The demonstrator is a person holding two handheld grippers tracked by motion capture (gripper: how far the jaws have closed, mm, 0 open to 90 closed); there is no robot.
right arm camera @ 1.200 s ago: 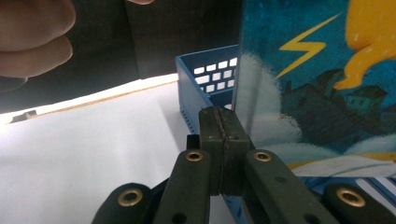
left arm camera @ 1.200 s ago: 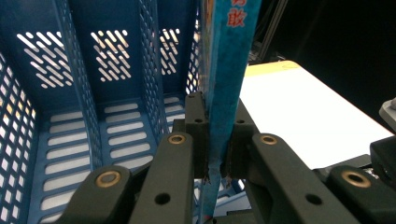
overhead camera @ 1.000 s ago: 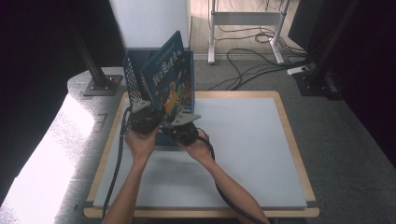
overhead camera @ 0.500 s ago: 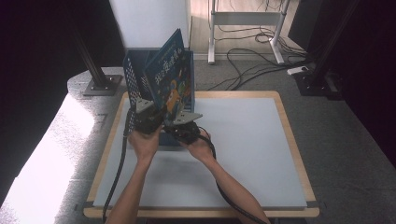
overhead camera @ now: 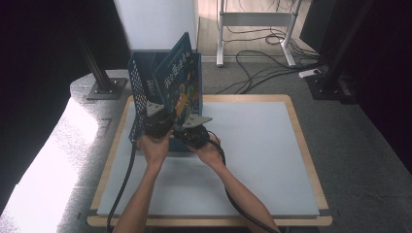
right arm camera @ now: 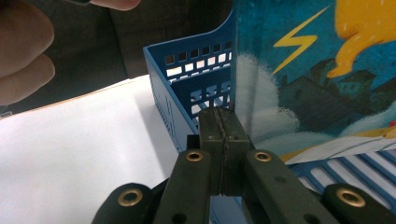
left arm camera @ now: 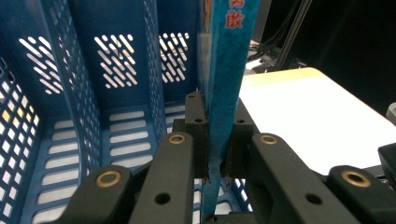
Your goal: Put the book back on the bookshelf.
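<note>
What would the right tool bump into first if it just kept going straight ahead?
Probably the blue rack. In the right gripper view the right tool, shut with nothing between its pads, points at the rack's near corner and wall, with the book just to the side. Depth is hard to judge, so the book's edge might come first.

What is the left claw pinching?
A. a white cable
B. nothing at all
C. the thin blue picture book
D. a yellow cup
C: in the left gripper view, the left claw has both jaws pressed on the edge of the thin blue picture book, which stands in the blue perforated plastic file rack.
</note>
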